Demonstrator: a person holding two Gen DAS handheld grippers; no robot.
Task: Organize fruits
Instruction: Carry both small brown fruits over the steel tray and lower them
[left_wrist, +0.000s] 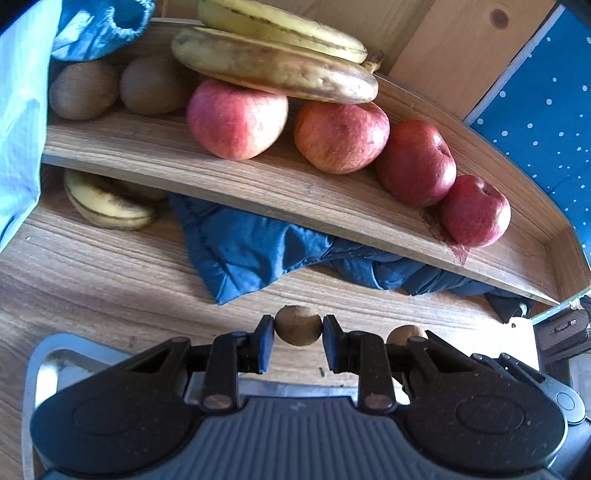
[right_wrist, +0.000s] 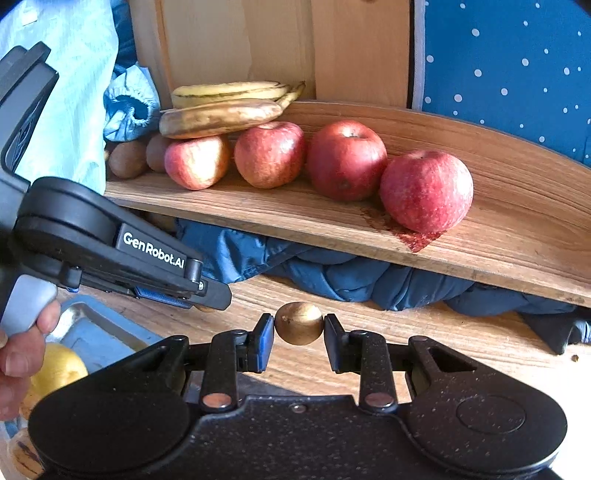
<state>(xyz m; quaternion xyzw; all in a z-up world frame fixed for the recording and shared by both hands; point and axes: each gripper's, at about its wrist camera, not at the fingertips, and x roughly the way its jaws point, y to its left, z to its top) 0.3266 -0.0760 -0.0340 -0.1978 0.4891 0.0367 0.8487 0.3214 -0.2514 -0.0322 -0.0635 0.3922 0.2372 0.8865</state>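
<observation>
Both grippers (left_wrist: 298, 328) (right_wrist: 298, 326) level — gripping kiwis (left_wrist: 297, 325) (right_wrist: 298, 323).

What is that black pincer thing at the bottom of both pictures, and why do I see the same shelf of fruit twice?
No robot here: a person holds two hand-held grippers, each with a camera looking along its fingers, so you get one picture per tool. The left gripper and the right gripper each pinch a kiwi: one and another. The right picture also shows the person's hand on the left tool. On the wooden shelf sit four red apples, bananas resting on top, and two more kiwis. A blue jacket lies underneath.
</observation>
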